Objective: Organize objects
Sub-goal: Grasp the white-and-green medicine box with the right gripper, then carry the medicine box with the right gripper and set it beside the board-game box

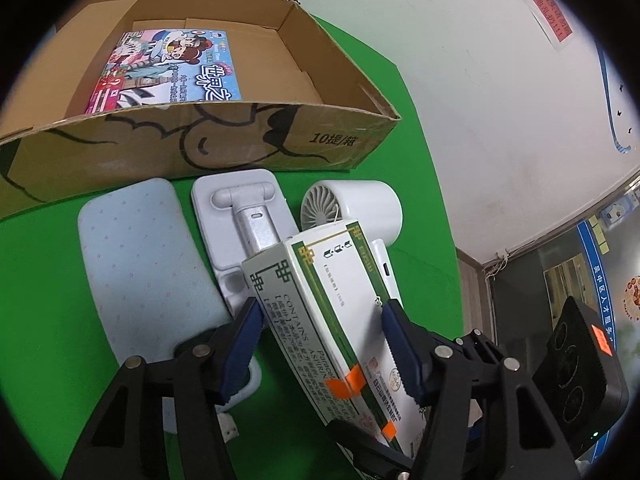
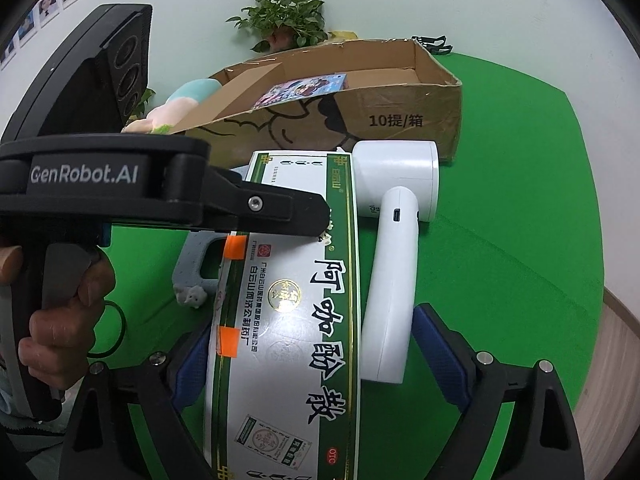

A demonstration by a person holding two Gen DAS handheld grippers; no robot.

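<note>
A white and green medicine box (image 1: 340, 320) lies on the green table between my left gripper's (image 1: 320, 320) blue pads (image 1: 396, 344); the right pad is at its side, the left pad stands a little off it. The same box (image 2: 288, 320) fills the right wrist view, with the left gripper's black body (image 2: 160, 200) over it. My right gripper (image 2: 316, 364) is open around the box and the handle of a white handheld fan (image 2: 392, 264). The fan (image 1: 356, 208) lies right of the box. The cardboard box (image 1: 200, 132) stands behind, holding a colourful picture book (image 1: 168, 68).
A pale blue pad (image 1: 136, 256) and a white folding stand (image 1: 244, 232) lie in front of the cardboard box (image 2: 360, 108). A potted plant (image 2: 284, 24) and a pastel toy (image 2: 180, 104) sit behind it. The table's right edge drops to the floor (image 2: 624, 344).
</note>
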